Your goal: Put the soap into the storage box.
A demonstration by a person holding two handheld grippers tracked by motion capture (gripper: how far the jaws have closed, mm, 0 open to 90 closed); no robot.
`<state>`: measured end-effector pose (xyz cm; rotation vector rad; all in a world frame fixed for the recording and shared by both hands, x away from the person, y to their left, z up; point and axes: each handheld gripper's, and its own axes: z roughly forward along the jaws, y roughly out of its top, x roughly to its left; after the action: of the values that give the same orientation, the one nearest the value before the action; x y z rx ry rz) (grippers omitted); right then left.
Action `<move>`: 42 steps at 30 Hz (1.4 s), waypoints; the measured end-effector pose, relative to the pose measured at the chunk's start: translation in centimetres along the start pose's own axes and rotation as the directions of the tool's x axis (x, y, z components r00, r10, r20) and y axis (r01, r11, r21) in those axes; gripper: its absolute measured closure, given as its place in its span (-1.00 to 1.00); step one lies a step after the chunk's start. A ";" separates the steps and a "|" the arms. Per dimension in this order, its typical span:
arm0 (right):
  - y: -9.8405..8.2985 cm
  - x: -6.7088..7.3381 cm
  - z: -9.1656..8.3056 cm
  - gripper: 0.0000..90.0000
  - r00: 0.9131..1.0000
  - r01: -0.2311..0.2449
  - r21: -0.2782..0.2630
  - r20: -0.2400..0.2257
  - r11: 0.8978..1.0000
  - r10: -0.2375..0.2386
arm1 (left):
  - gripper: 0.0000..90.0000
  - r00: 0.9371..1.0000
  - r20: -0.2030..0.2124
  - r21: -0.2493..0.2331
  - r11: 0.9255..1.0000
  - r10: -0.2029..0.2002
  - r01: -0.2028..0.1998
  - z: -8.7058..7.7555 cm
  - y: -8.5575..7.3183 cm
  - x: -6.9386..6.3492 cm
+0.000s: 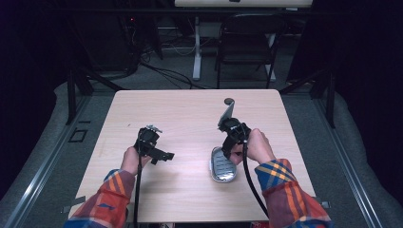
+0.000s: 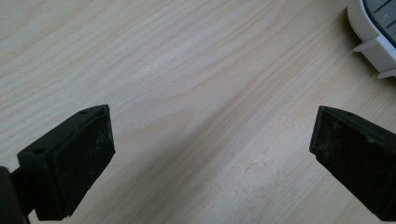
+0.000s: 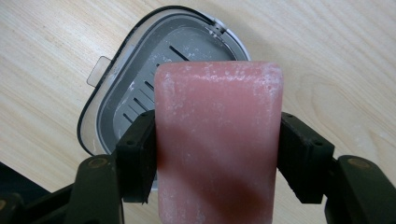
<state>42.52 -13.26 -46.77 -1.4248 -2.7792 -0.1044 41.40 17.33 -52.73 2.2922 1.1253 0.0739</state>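
pink soap bar (image 3: 217,140) clamped in right claw (image 3: 217,158) above soap dish (image 3: 100,116); left claw (image 2: 210,154) wide.

Pink soap bar (image 3: 218,140), grey slotted soap dish (image 3: 140,88), pale woodgrain table (image 1: 190,109), plaid orange-blue sleeves (image 1: 285,190)

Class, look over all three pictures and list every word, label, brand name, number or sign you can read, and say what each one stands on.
None: no readable text anywhere.
The pink soap bar, clamped in the right gripper, bears only white powdery marks.
The soap dish has plain slots, no lettering.
The table and the open left gripper carry no marks.
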 end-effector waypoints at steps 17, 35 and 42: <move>1.0 1.2 2.4 -0.20 0.998 -0.057 0.043 0.019 0.997 0.056 | -1.00 1.000 0.001 0.003 1.000 0.006 -0.006 0.1 0.1 -0.1; 0.6 1.2 3.4 -0.23 0.990 -0.138 0.004 -0.015 0.990 0.138 | -1.00 1.000 0.001 0.003 1.000 0.000 0.000 0.0 0.0 0.0; 0.0 0.8 2.7 -0.22 0.993 -0.109 0.042 -0.037 0.993 0.111 | -1.00 1.000 0.001 0.005 1.000 0.003 -0.003 0.0 0.0 -0.1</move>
<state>42.07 -12.39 -49.46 -1.5448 -2.6492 -0.0737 41.40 17.26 -52.73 2.2979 1.1233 0.0711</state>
